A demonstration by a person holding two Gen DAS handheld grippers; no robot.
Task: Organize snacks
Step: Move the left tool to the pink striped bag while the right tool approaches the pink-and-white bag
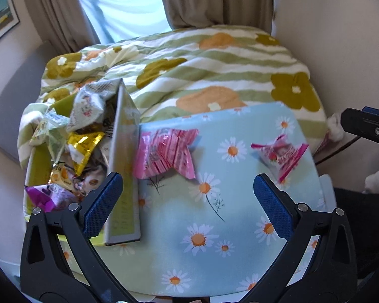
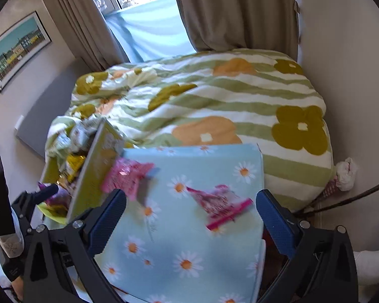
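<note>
Both my grippers are wide open, nothing held. The small pink packet [image 2: 221, 205], well right of the box [image 1: 123, 156], sits nearest my right gripper [image 2: 190, 223], long edge slanted across it.

I'm looking at a home bedroom. A bed w/ floral duvet [image 2: 214, 101] is filling the view, curtains [image 2: 227, 10] & framed pic [image 2: 17, 50] hanging behind.

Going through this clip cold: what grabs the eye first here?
Two pink snack packets lie loose on the daisy-print board. Left of them, a yellow-green box brims with wrappers. Both grippers hang open and empty above the board.
</note>
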